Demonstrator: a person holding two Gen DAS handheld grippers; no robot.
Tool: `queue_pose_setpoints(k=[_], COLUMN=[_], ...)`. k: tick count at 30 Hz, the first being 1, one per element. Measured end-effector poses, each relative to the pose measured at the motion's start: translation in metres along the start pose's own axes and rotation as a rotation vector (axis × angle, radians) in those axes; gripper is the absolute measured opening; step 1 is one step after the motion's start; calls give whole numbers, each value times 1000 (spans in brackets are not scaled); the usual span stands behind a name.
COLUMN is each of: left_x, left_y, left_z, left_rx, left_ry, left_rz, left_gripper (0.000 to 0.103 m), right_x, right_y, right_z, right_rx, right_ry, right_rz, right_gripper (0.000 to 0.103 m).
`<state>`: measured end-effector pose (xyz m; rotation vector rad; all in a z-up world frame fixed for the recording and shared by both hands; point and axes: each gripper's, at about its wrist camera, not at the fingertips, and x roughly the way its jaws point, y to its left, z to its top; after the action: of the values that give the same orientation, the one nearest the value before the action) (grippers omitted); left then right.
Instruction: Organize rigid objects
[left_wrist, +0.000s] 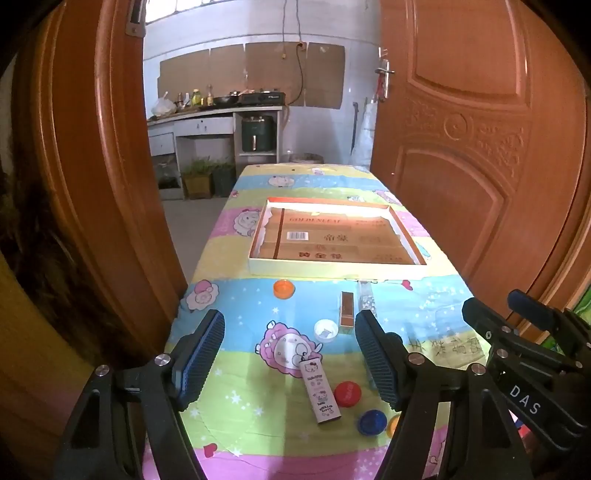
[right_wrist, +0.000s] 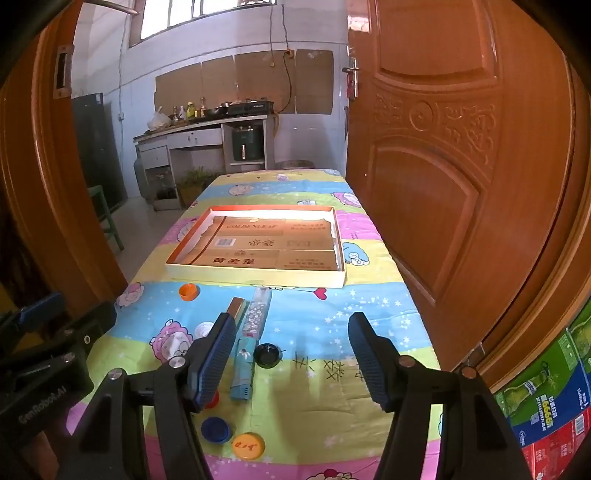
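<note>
Cloth: table (left_wrist: 258, 435) is wearing a glossy cartoon-print cover in pink, yellow and blue bands.
Left gripper (left_wrist: 290, 358): ribbed blue pads are standing spread wide at lower centre of the left view, pinching nothing.
Caps: orange cap (left_wrist: 284, 288) is lying upper left of that gripper; white cap (left_wrist: 325, 329), red cap (left_wrist: 347, 394) and blue cap (left_wrist: 372, 422) are sitting round and plastic between or below its pads.
Boxes: pink Hello Kitty box (left_wrist: 320, 392) is lying flat between the pads; brown box (left_wrist: 346, 309) is lying further up.
Tray: shallow cardboard tray (left_wrist: 332, 271) is sitting mid-frame, well apart.
Right gripper (right_wrist: 291, 360): pads are gaping, empty.
Near it: teal floral box (right_wrist: 245, 354) and black cap (right_wrist: 267, 355) are lying just right of its left pad; yellow cap (right_wrist: 248, 445) is resting lower down.
</note>
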<state>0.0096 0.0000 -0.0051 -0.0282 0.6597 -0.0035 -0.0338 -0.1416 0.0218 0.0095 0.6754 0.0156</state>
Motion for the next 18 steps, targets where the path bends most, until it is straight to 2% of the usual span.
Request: queue_pose_setpoints(k=[18], left_x=[5], left_y=[4], left_z=[-2], left_rx=[-2], left_ry=[11], left_rz=[-2], left_gripper=[75], right_x=[3], right_y=[-2], right_z=[-1], right_rx=[1], right_ry=[6], right_rz=[0], right_gripper=[63])
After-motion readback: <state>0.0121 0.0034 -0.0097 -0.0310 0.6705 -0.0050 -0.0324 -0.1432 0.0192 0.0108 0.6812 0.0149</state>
